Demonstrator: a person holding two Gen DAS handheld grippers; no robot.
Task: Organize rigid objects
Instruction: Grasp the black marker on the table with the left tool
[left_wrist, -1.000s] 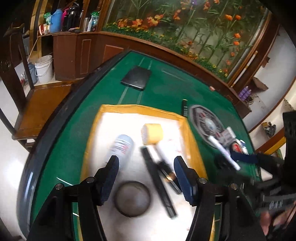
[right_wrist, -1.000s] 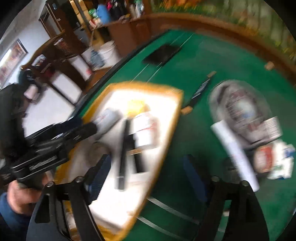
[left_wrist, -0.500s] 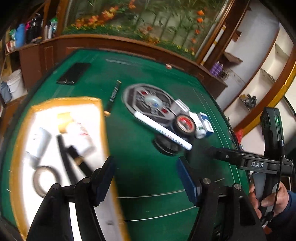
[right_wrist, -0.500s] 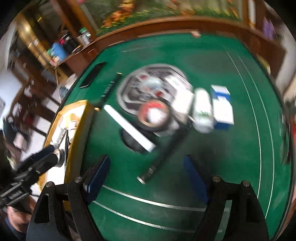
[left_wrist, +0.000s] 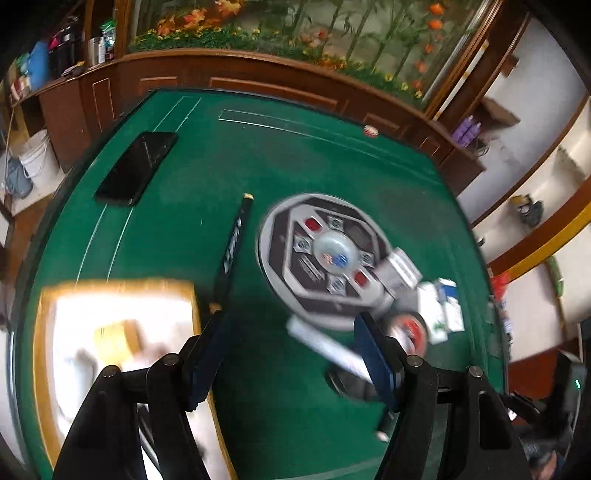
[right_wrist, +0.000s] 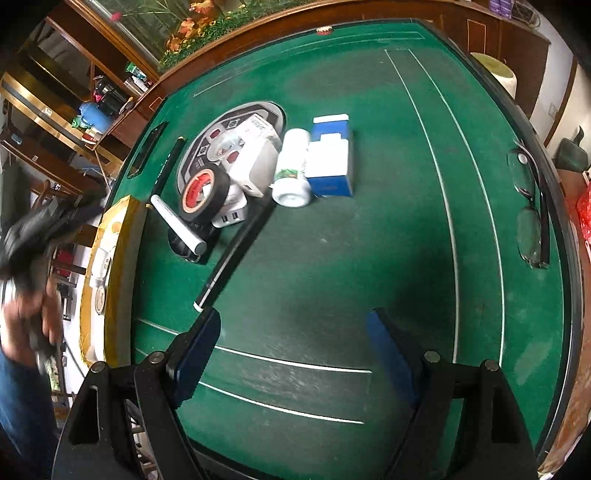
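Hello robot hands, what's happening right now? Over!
Left gripper open, empty. Right gripper open, empty, over bare felt. Tape roll, white bottle, blue box still untidied. Nothing blocking.

Right gripper (right_wrist: 293, 332) jaws wide apart, empty, over green felt tabletop (right_wrist: 369, 258) near edge | black tape roll with red core (right_wrist: 204, 190), white plastic bottle (right_wrist: 293, 168), blue-white box (right_wrist: 330, 155) clustered toward far-left corner | black-framed glasses (right_wrist: 532, 206) at right edge

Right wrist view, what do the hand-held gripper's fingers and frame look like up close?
The right hand-held gripper has two flat dark-blue finger pads on matte black angular arms with triangular cutouts and round silver pivot screws. No cables or markings show. The left hand-held gripper looks the same.
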